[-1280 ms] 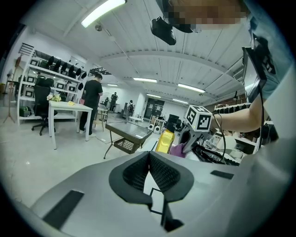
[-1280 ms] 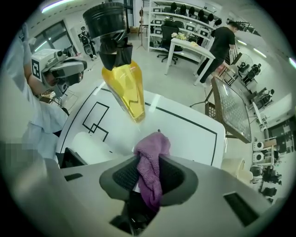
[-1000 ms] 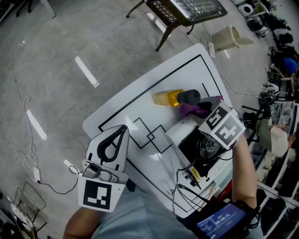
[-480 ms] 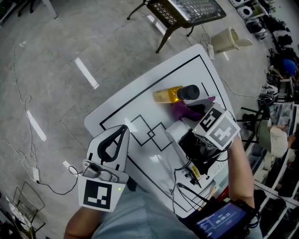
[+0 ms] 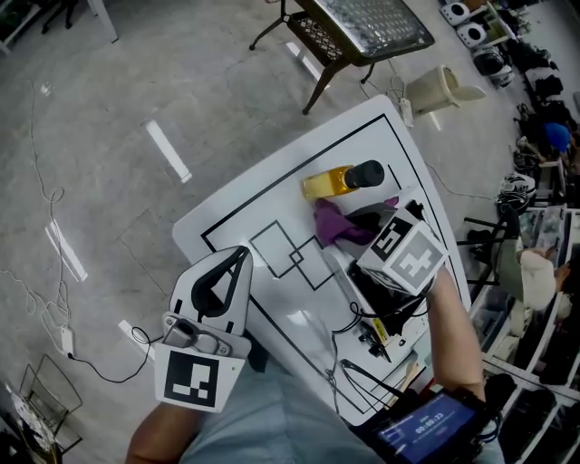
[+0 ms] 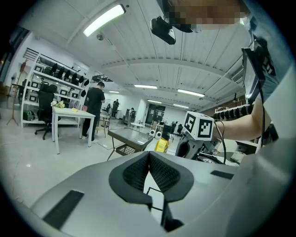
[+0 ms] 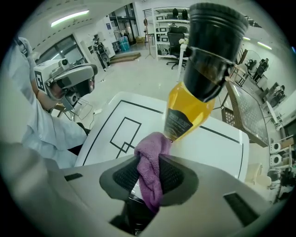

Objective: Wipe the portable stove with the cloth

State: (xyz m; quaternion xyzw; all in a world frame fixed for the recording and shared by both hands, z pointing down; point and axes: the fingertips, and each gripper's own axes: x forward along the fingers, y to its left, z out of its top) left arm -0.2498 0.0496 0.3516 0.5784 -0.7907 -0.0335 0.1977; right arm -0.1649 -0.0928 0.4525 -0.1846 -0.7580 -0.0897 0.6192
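Black-capped yellow bottle (image 5: 343, 178) lying on white table (image 5: 263, 204); mesh-top table (image 5: 372, 23) on floor beyond.

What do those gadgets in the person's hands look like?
The left hand-held gripper and the right hand-held gripper are each a pale grey plastic shell with two black ribbed pads tapering to a point. Each carries a white cube printed with black square markers. The person wears a light blue shirt.
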